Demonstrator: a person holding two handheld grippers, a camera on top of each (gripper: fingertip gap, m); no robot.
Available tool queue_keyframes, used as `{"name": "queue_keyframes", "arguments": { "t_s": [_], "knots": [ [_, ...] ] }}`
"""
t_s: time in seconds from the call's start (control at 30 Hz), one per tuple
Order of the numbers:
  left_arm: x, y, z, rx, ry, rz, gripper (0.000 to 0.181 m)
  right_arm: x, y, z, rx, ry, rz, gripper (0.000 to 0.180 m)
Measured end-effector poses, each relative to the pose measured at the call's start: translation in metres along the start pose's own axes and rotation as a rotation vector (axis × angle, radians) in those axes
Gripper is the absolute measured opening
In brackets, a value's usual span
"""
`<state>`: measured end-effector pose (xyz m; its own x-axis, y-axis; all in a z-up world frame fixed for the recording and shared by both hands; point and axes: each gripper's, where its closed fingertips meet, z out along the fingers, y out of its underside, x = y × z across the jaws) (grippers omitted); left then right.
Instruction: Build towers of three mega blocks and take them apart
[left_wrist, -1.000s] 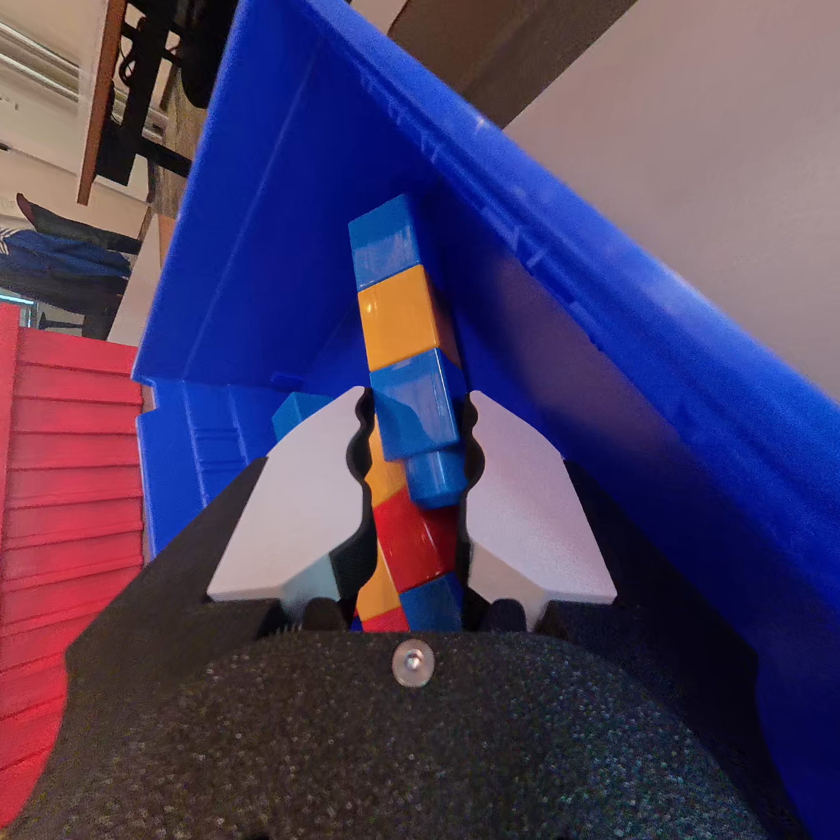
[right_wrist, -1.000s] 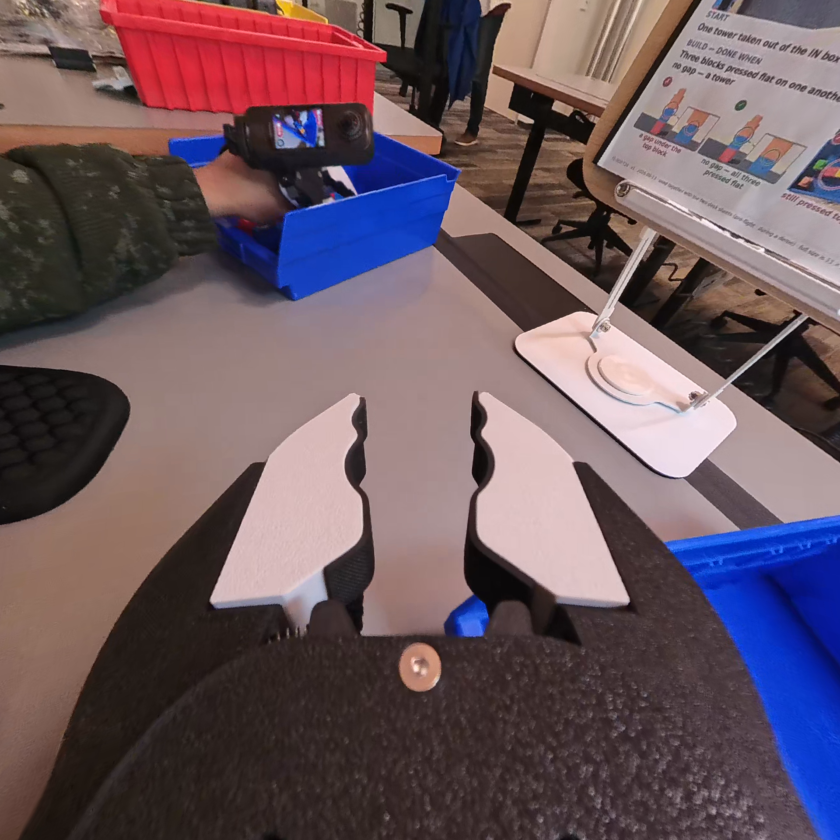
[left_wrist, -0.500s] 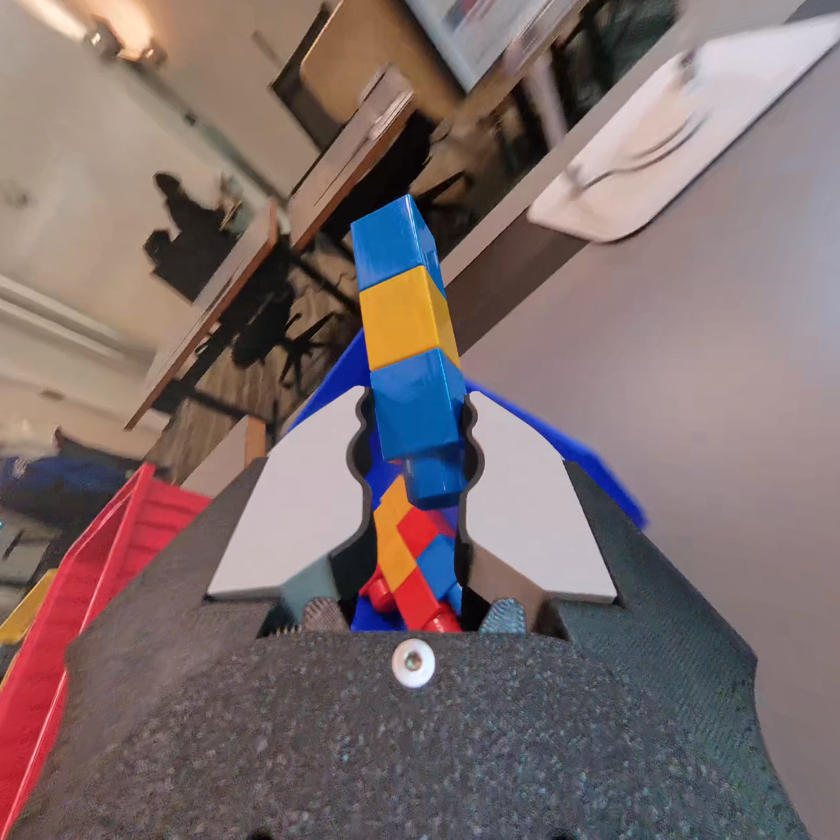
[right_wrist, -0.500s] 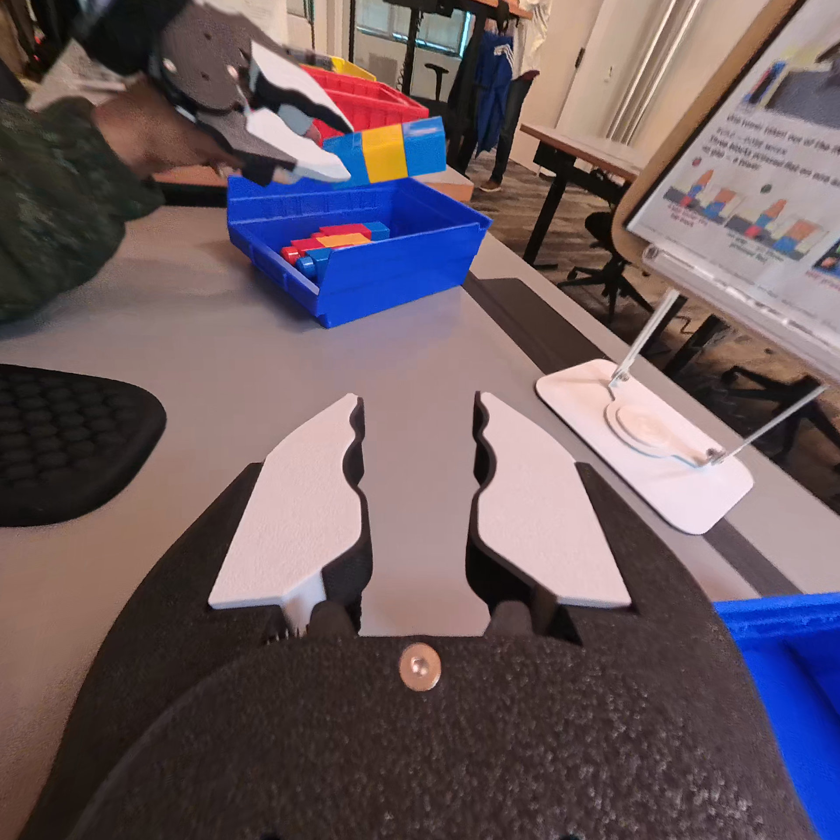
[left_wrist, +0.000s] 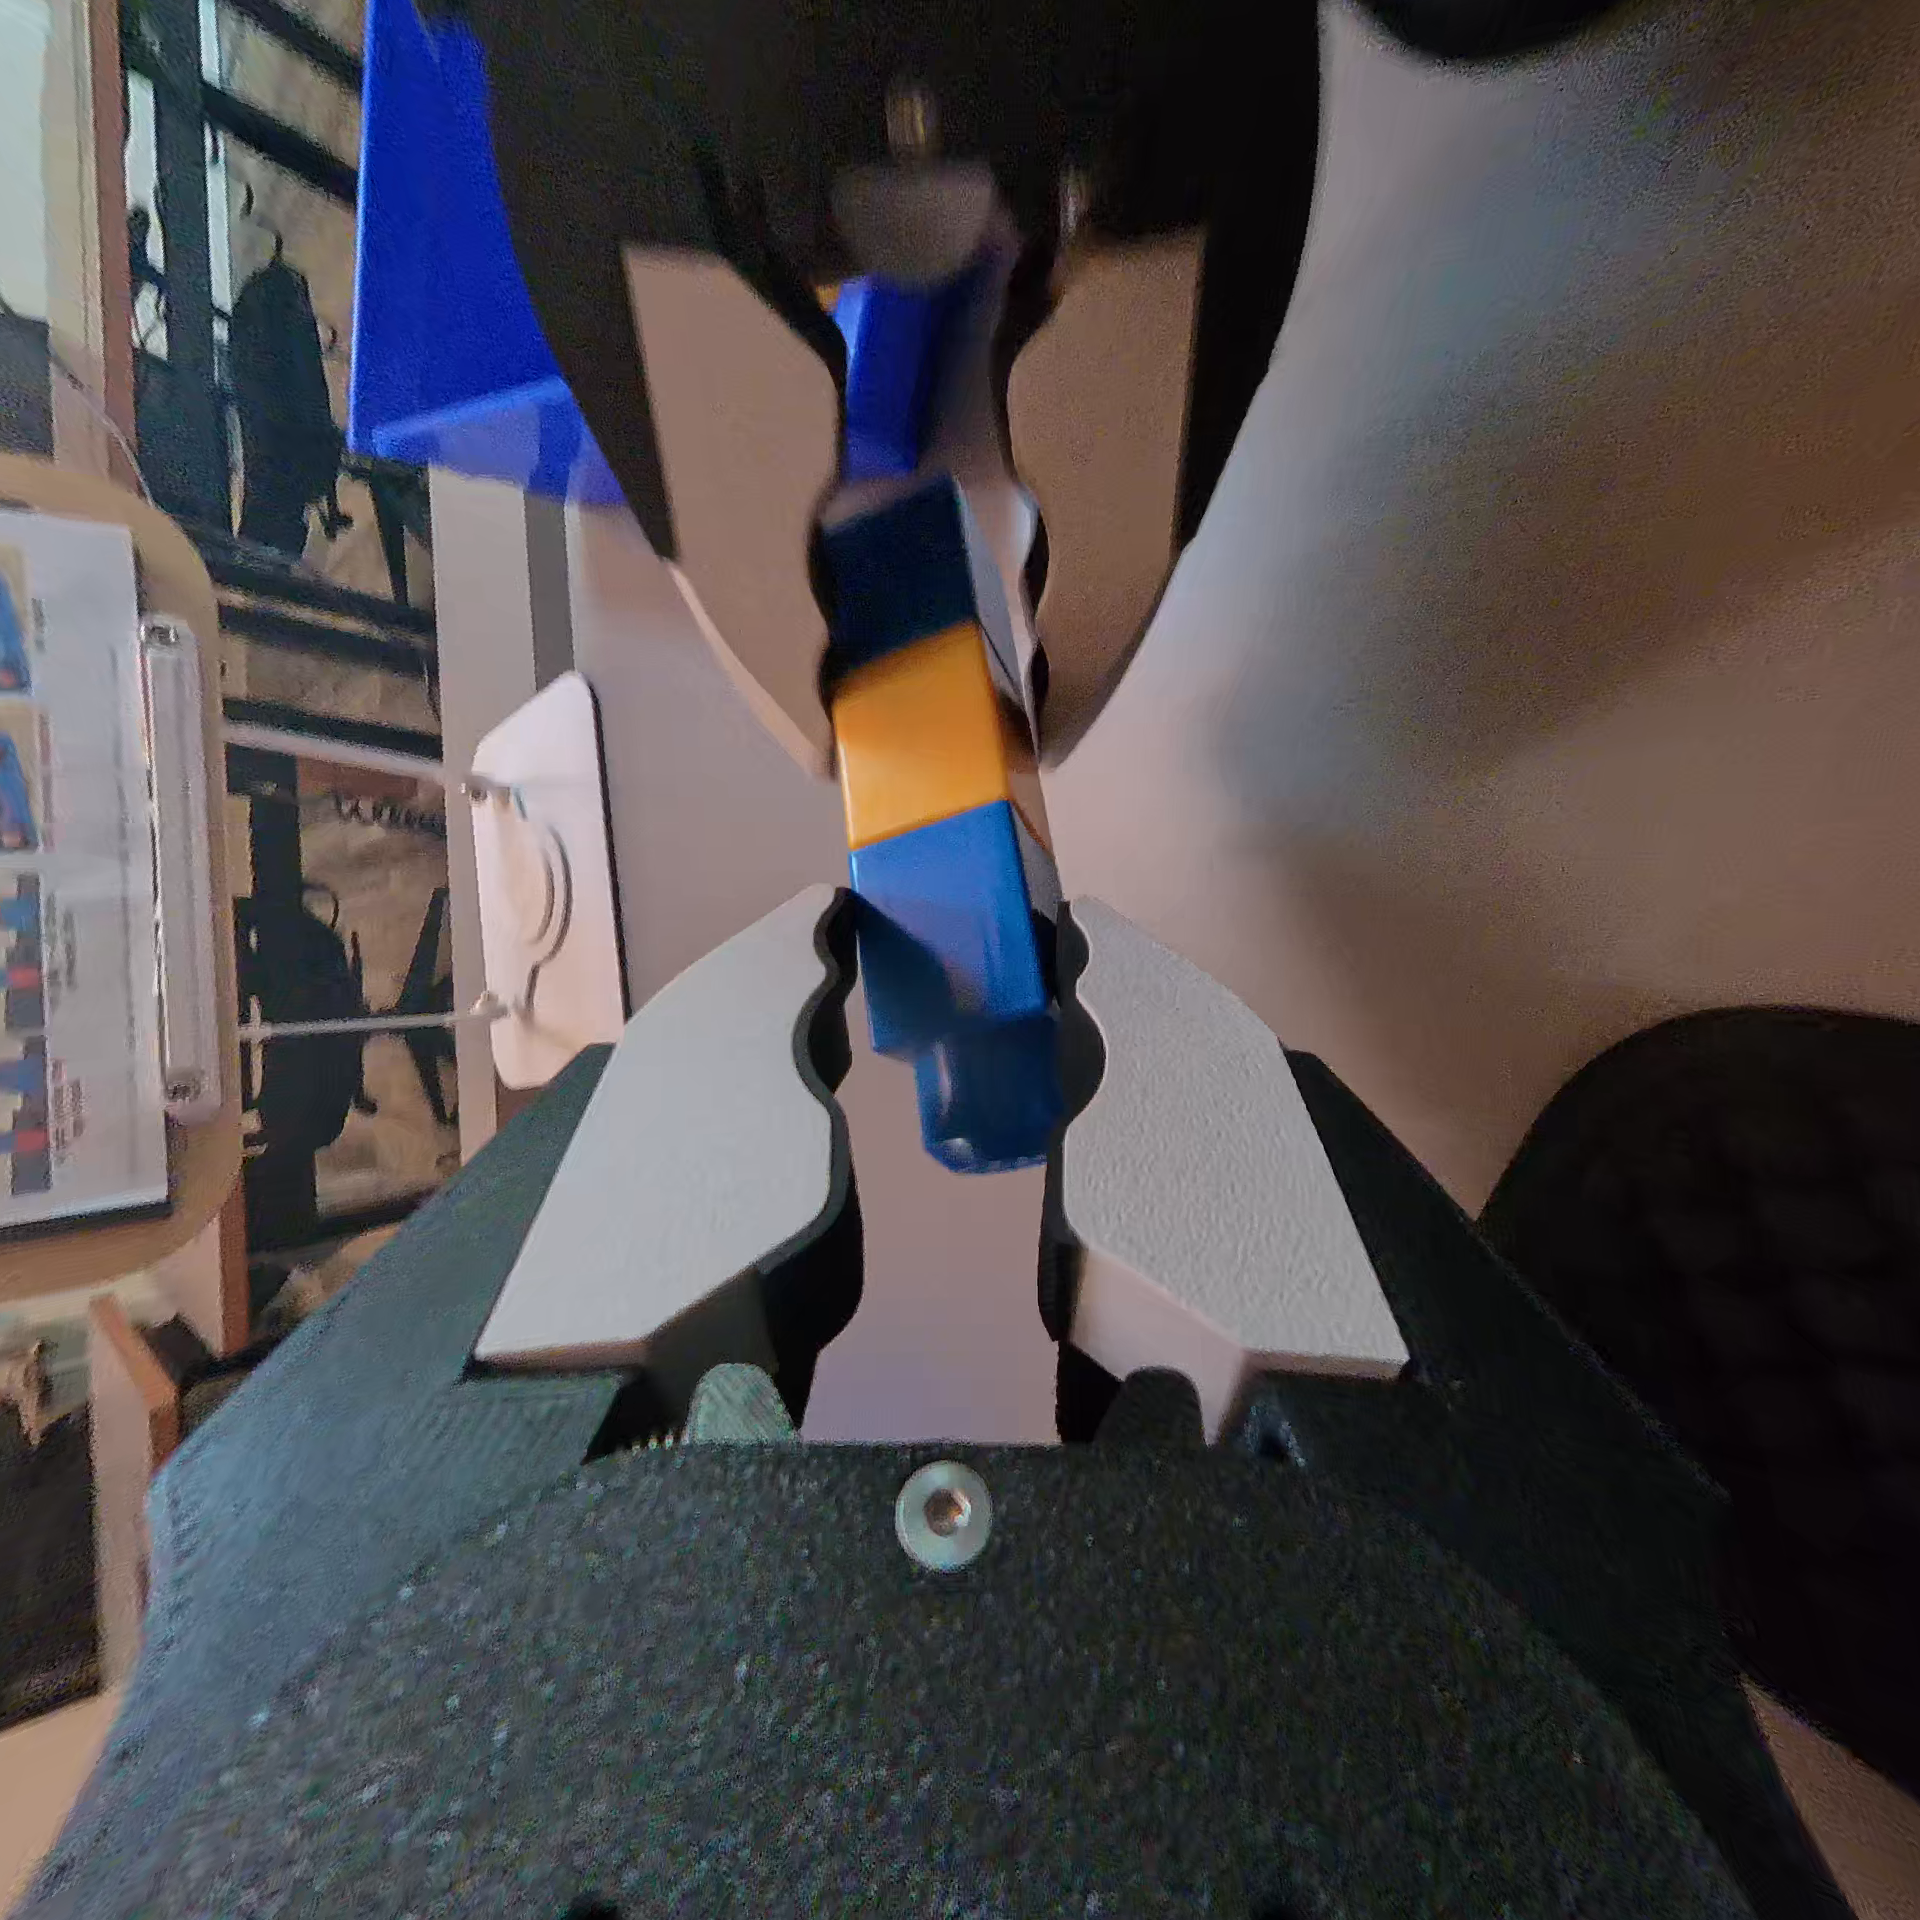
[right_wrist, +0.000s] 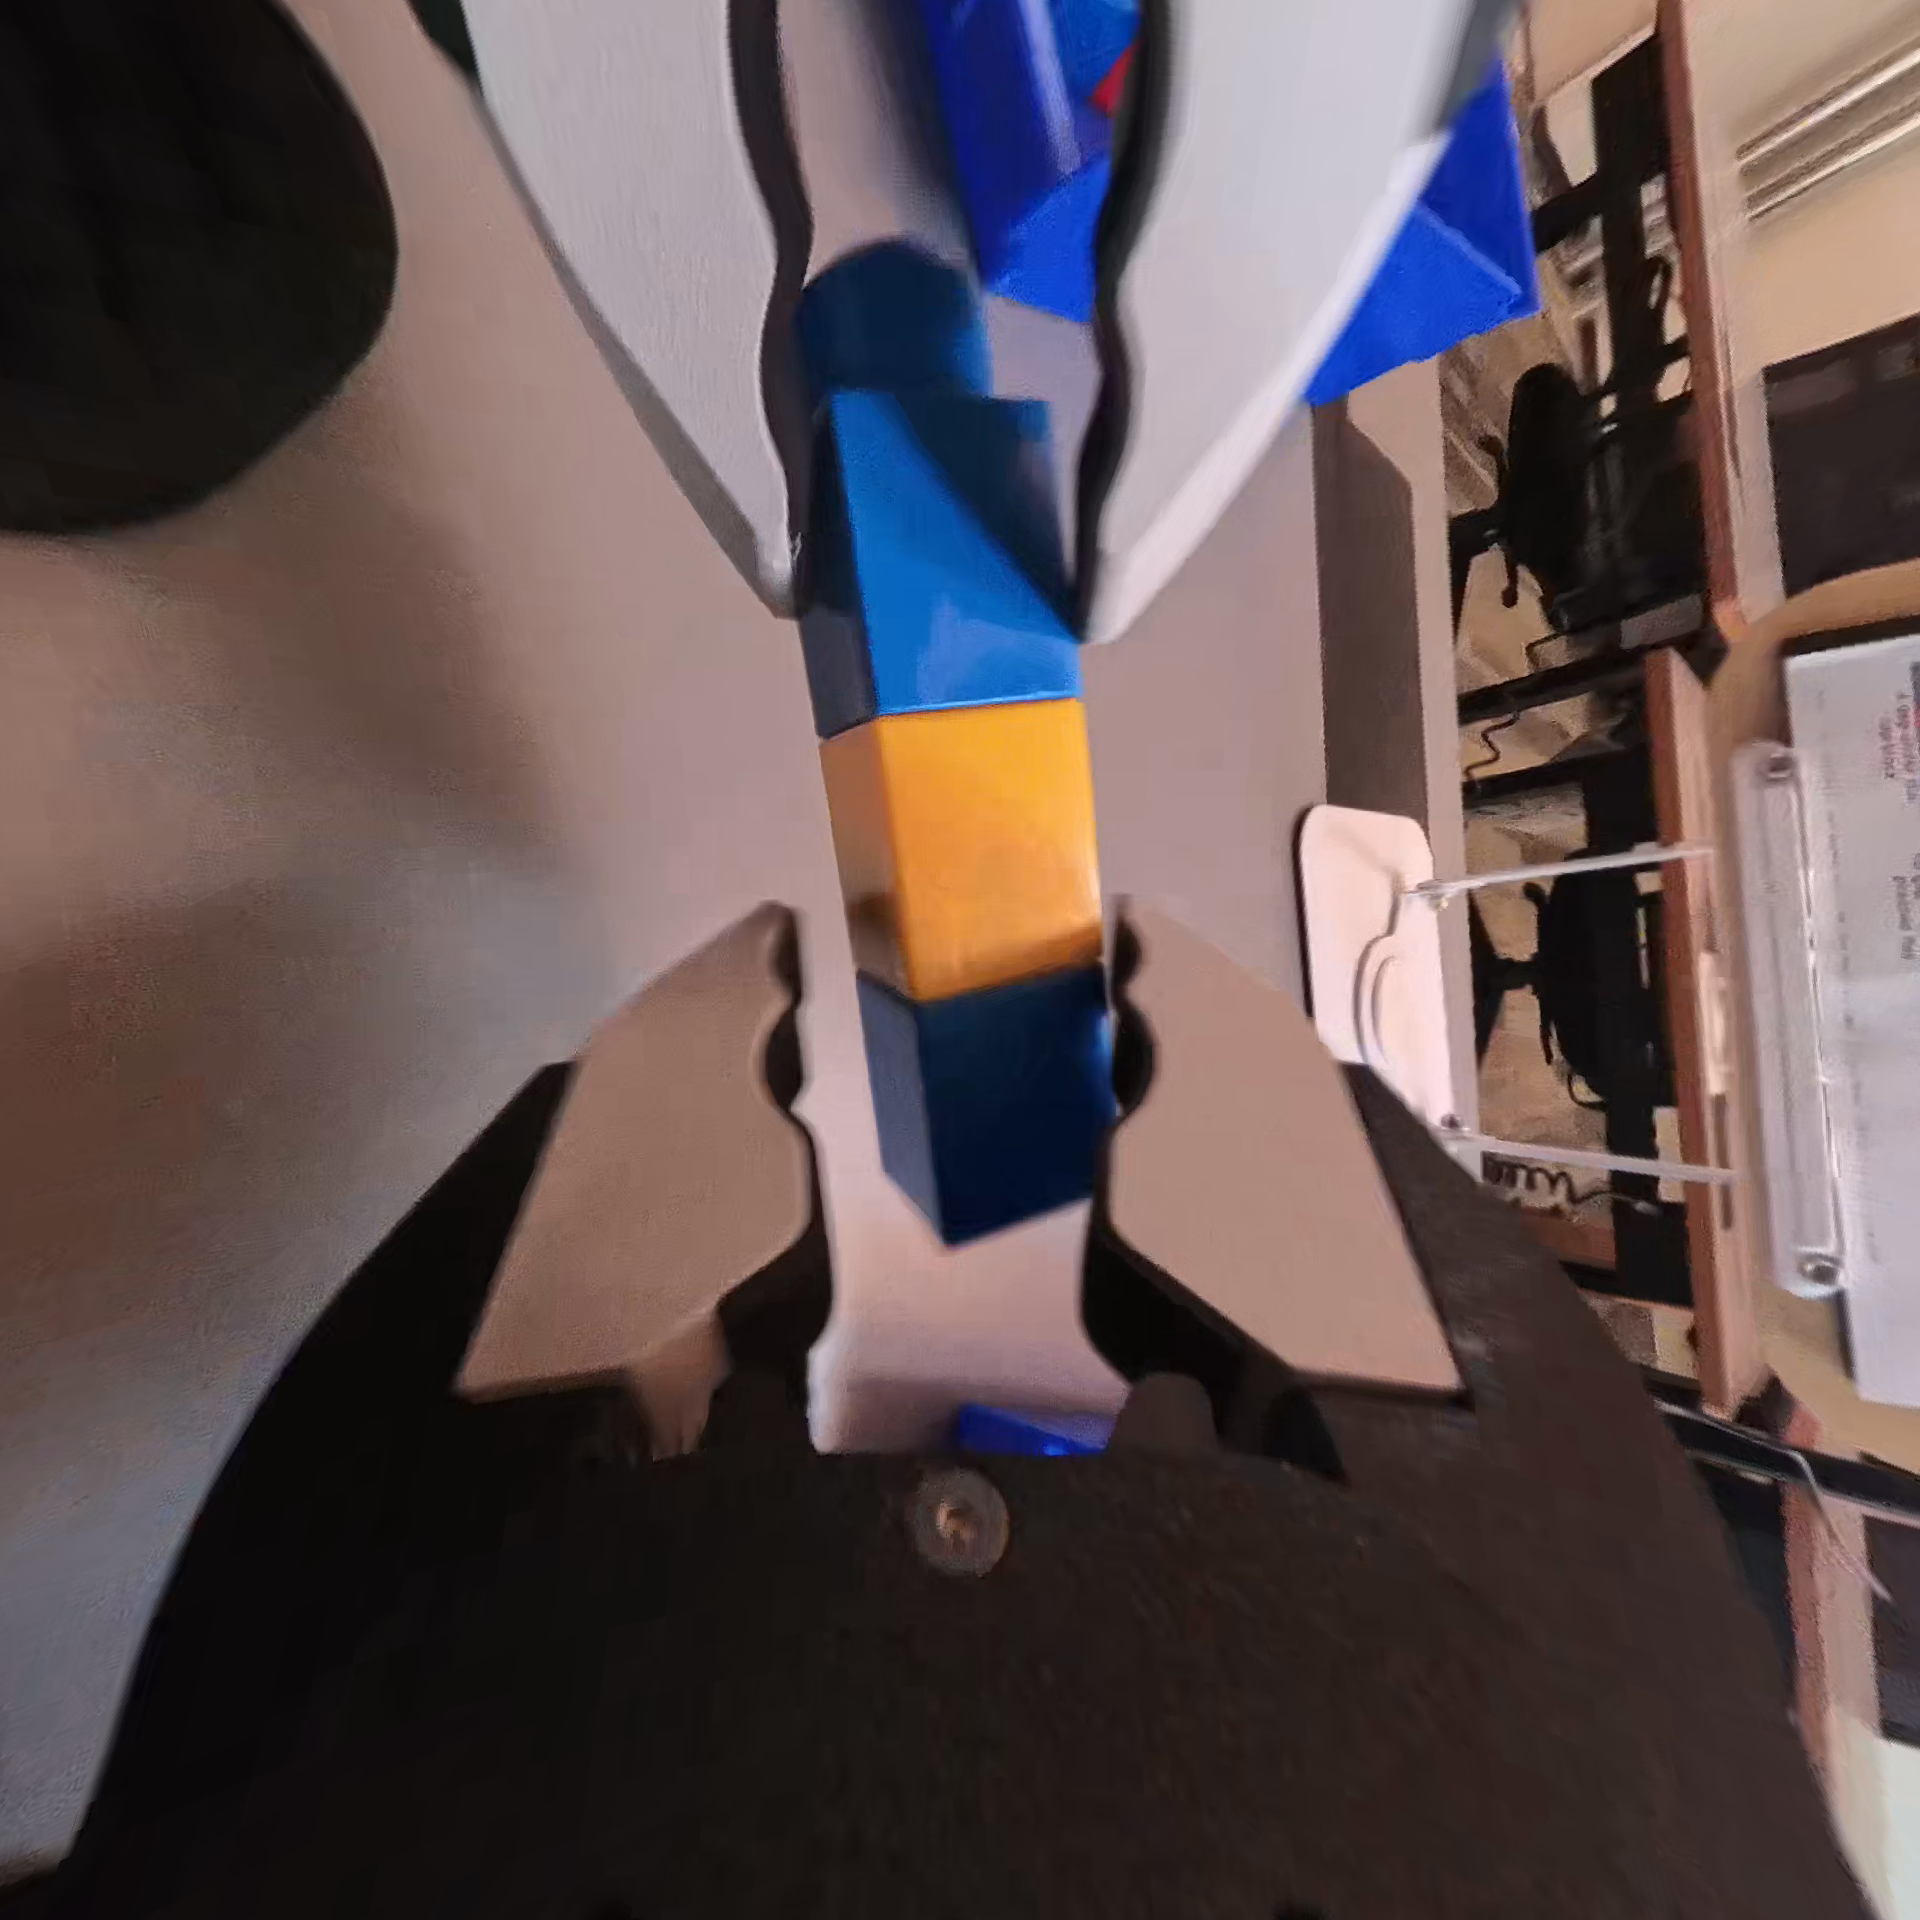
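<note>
A tower of three mega blocks, blue, yellow (left_wrist: 920, 727) and blue, hangs level in the air between my two grippers. My left gripper (left_wrist: 951, 935) is shut on the blue end block (left_wrist: 956, 956) with the stud. My right gripper (right_wrist: 951, 987) faces it and is open. Its fingers straddle the other blue end block (right_wrist: 987, 1091), with a gap on the left side. In the right wrist view the left gripper (right_wrist: 935, 613) shows at the top, above the yellow block (right_wrist: 966, 842). The right gripper (left_wrist: 930, 748) shows at the top of the left wrist view.
The grey table lies behind the grippers. A blue bin (right_wrist: 1455, 260) holding more blocks sits beyond the left gripper, another blue bin (left_wrist: 447, 312) beyond the right. A white stand base (left_wrist: 540, 883) and its instruction board (left_wrist: 73, 883) stand at the table edge. A black pad (left_wrist: 1714, 1299) lies nearby. Left tips to right tips: about 5 cm.
My left gripper lifted the tower out of the blue bin and swung it toward the right gripper. The right gripper turned to face it and moved its open fingers around the far blue block.
</note>
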<state>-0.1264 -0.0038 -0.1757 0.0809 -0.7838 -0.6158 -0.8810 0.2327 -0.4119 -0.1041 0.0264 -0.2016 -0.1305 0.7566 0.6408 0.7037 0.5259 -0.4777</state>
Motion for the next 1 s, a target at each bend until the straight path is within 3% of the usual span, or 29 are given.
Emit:
{"name": "queue_keyframes", "arguments": {
  "t_s": [0.03,0.1,0.2,0.3,0.37,0.47,0.57,0.73,0.83,1.0],
  "knots": [
    [-0.001,-0.007,-0.003,0.043,0.0,-0.012,0.035,-0.002,-0.001,0.002,0.025,0.005,-0.005,0.044],
    [-0.013,-0.017,-0.014,0.166,-0.034,-0.088,0.034,0.001,-0.007,-0.003,0.116,-0.023,0.07,0.043],
    [-0.047,-0.034,-0.043,0.51,-0.108,-0.328,0.055,0.027,-0.022,-0.024,0.336,-0.002,0.25,0.042],
    [-0.067,-0.045,-0.068,0.842,-0.07,-0.584,0.051,0.051,-0.041,-0.052,0.612,0.003,0.447,0.042],
    [-0.069,-0.052,-0.064,0.928,-0.039,-0.654,0.053,0.057,-0.053,-0.066,0.745,-0.013,0.52,0.042],
    [-0.059,-0.067,-0.047,0.914,-0.017,-0.633,0.058,0.052,-0.066,-0.067,0.824,-0.049,0.563,0.042],
    [-0.053,-0.074,-0.036,0.888,-0.042,-0.599,0.038,0.041,-0.071,-0.058,0.818,-0.066,0.555,0.042],
    [-0.048,-0.061,-0.026,0.785,-0.054,-0.576,0.037,0.029,-0.064,-0.043,0.722,-0.157,0.561,0.048],
    [-0.049,-0.033,-0.013,0.603,-0.096,-0.527,0.037,0.032,-0.051,-0.043,0.628,-0.179,0.526,0.063],
    [-0.028,0.011,0.025,0.229,-0.125,-0.331,0.036,0.037,-0.041,-0.054,0.532,-0.106,0.38,0.057]
  ]
}}
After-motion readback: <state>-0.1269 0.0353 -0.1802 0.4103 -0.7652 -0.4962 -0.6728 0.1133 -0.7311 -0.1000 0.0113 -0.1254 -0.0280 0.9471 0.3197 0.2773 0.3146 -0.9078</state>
